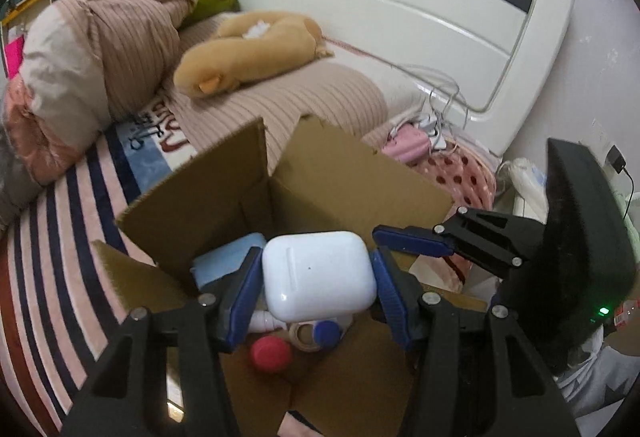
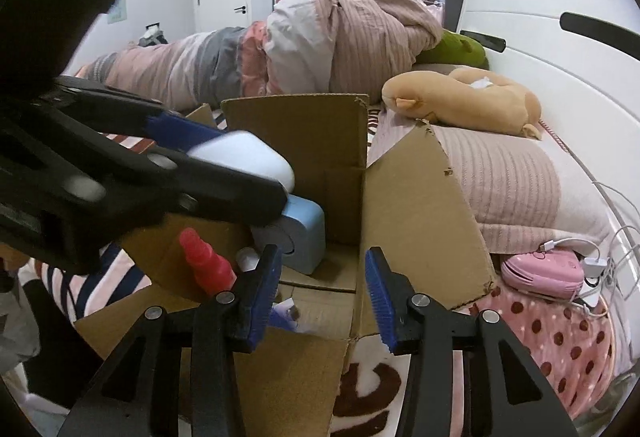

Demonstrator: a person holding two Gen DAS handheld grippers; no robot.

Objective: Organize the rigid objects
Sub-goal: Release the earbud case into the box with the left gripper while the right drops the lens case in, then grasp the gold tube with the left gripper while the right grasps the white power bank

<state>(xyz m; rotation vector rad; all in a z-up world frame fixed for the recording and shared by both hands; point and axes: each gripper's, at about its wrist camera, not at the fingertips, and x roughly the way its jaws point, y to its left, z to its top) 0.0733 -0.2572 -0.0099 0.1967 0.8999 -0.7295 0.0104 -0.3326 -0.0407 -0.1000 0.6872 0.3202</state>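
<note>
A bed (image 1: 52, 221) with a striped blanket, a white headboard (image 1: 400, 17) and a tan plush toy (image 1: 248, 49) carried an open cardboard box (image 1: 352, 173). The left gripper (image 1: 318, 277) hung tilted down over the box mouth, its blue pads pressed on both sides of a white earbud case (image 1: 320, 273). Below lay a red bottle (image 2: 206, 261) and a light blue device (image 2: 300, 237). The right gripper (image 2: 322, 293) stood at the box's near edge, jaws parted and empty. The flaps stood up, crowding the opening.

Both wrist cams close over box (image 1: 340, 173).
</note>
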